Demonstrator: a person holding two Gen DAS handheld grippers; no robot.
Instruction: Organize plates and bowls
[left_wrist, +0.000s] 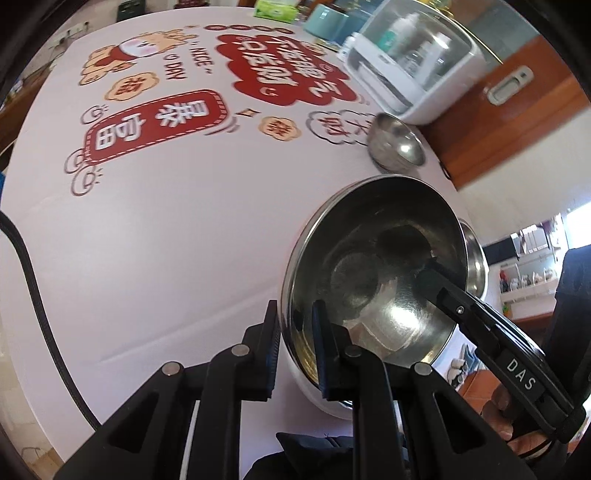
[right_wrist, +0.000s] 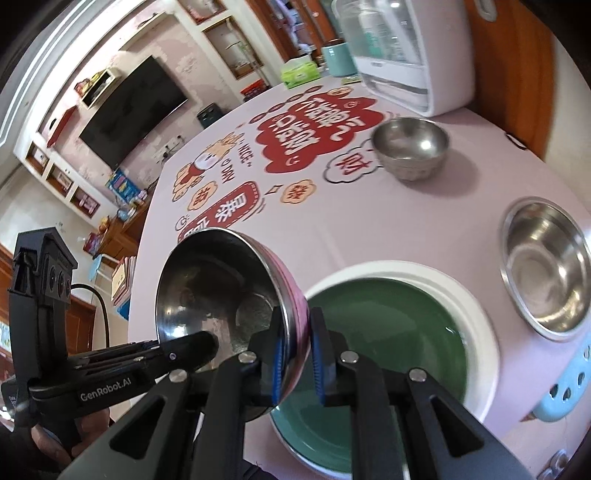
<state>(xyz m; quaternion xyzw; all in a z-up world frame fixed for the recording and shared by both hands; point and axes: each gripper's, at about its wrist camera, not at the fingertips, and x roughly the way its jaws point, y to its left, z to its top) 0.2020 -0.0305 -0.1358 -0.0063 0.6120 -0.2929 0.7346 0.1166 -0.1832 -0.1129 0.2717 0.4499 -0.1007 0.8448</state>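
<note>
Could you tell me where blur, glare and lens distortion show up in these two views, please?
Left wrist view: the table print is motion-smeared, with glare inside the held bowl. Right wrist view: fisheye bends the table edge; the green plate looks slightly soft.

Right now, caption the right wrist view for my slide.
Both grippers, right and left, pinch opposite rims of a steel bowl above the green plate.

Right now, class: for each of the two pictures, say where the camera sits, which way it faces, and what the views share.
Left wrist: on the left gripper, facing down across the printed table; its jaws pinch the held steel bowl, and the right gripper reaches in.
Right wrist: on the right gripper, facing down at the green plate; the left gripper shows.
Shared: the held bowl, both grippers, the small steel bowl.
</note>
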